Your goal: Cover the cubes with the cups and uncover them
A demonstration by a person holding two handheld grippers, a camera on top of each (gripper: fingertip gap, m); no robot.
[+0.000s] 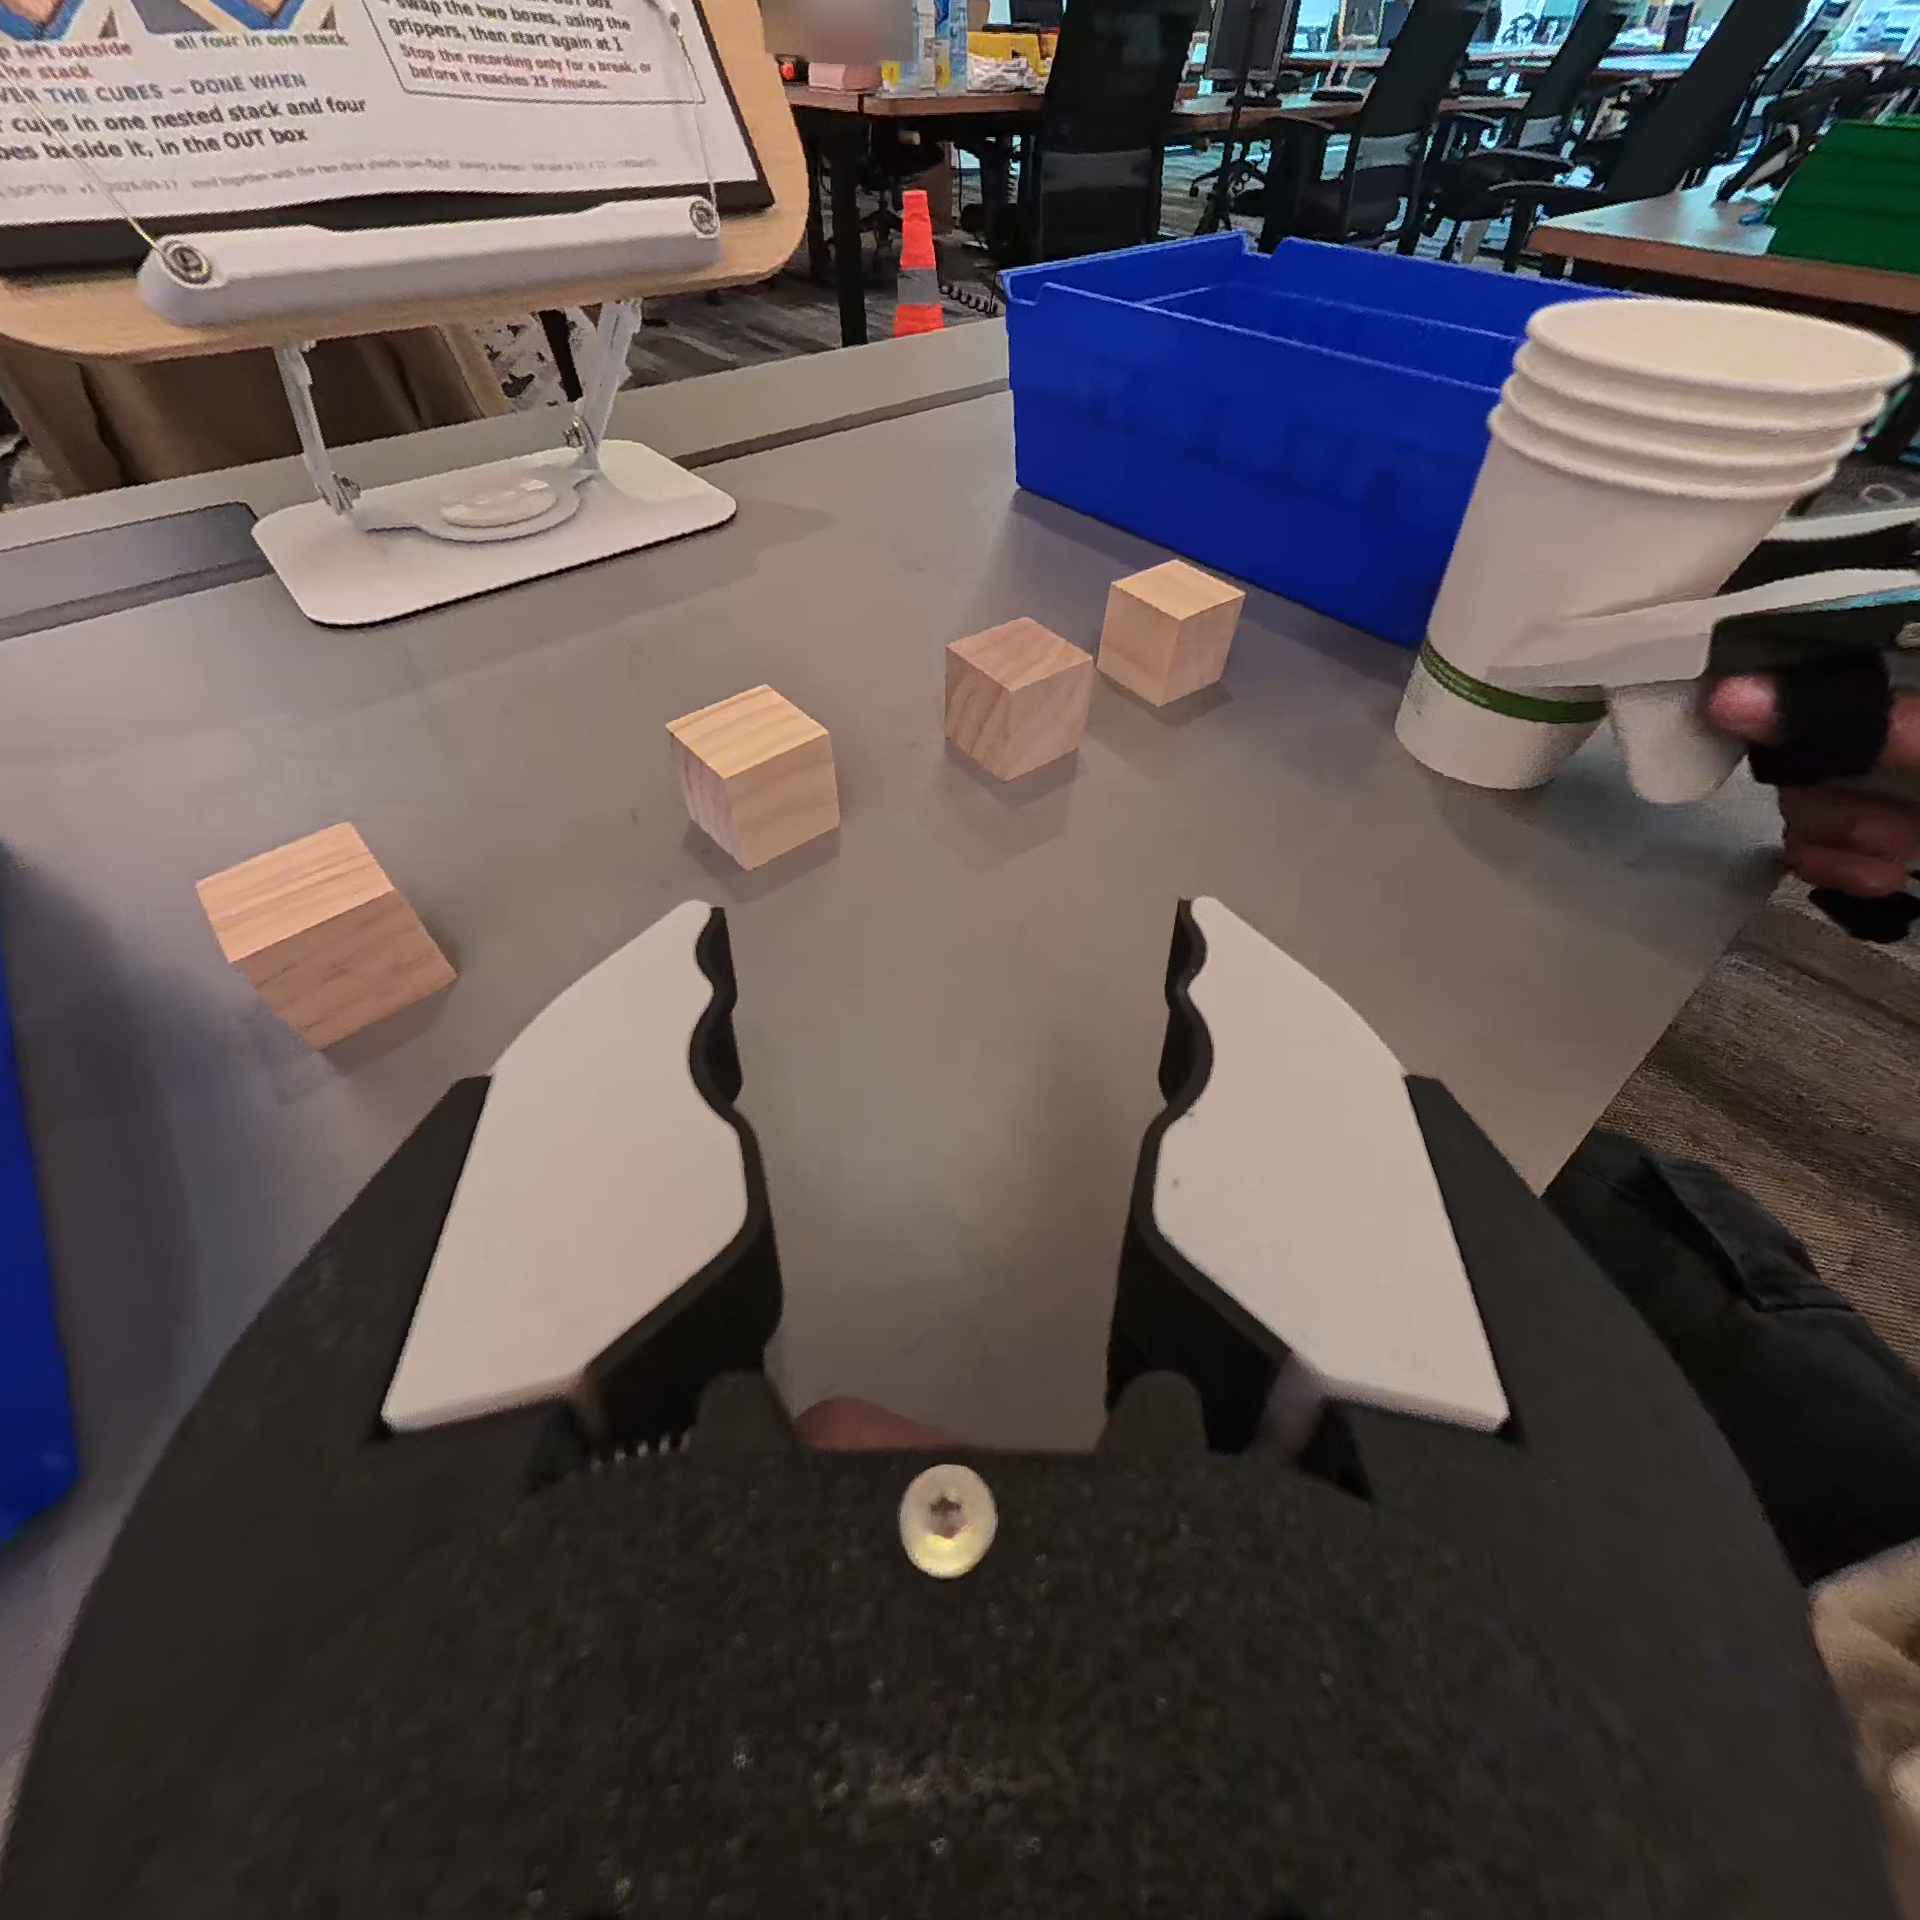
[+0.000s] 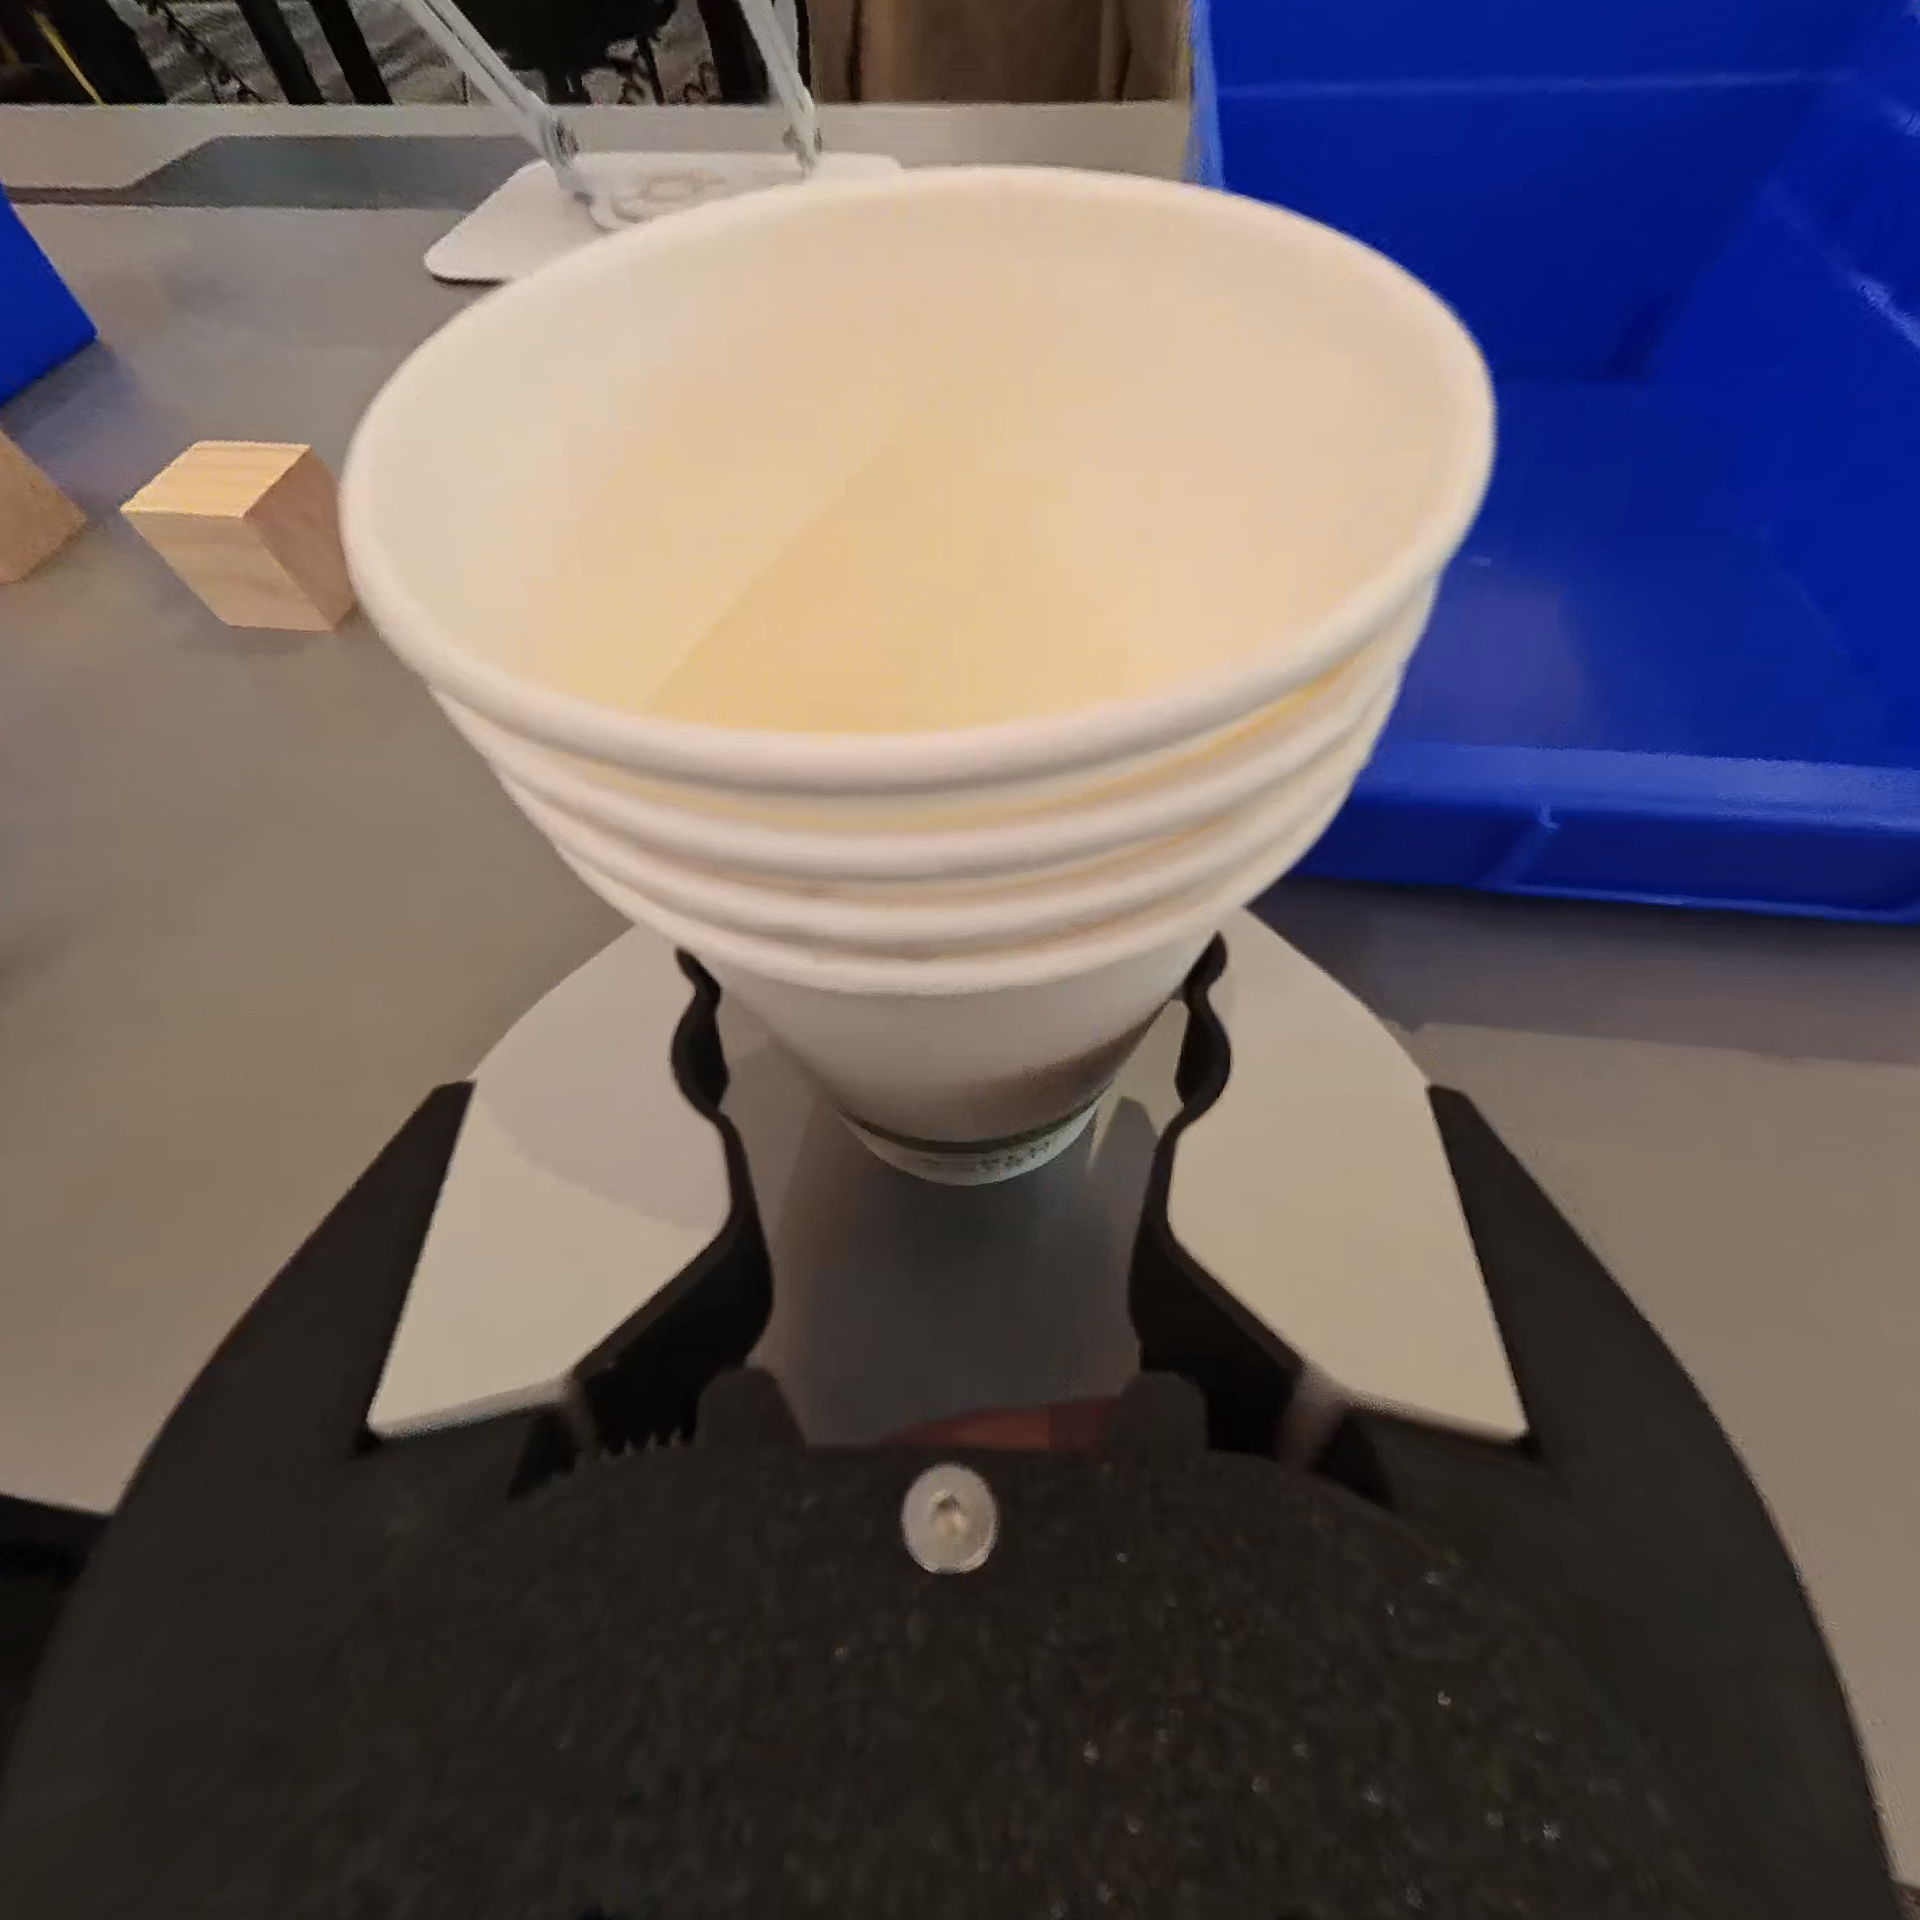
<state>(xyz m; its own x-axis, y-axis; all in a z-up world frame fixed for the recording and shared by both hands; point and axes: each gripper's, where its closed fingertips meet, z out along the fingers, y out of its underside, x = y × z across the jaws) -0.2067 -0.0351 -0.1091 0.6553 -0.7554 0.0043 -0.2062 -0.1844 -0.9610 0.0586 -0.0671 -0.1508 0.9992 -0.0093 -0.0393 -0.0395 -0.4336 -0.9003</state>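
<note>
In the left wrist view, your left gripper (image 1: 951,935) is hovering spread wide over the grey tabletop (image 1: 935,1091), holding nothing. Four wooden cubes are sitting apart in a loose row: the nearest cube (image 1: 322,930) at ten o'clock, the second cube (image 1: 753,774) at eleven, the third cube (image 1: 1016,696) and the farthest cube (image 1: 1169,631) at about twelve. At two o'clock your right gripper (image 1: 1590,634) is clasping the stack of cups (image 1: 1621,520), standing mouth-up in front of the blue bin (image 1: 1247,436).

In the right wrist view, your right gripper (image 2: 945,1039) is pinching the stack of cups (image 2: 914,582) near its base, the fingers (image 2: 698,1049) pressing its sides. A cube (image 2: 244,535) is lying at ten o'clock, the blue bin (image 2: 1662,520) at two.
</note>
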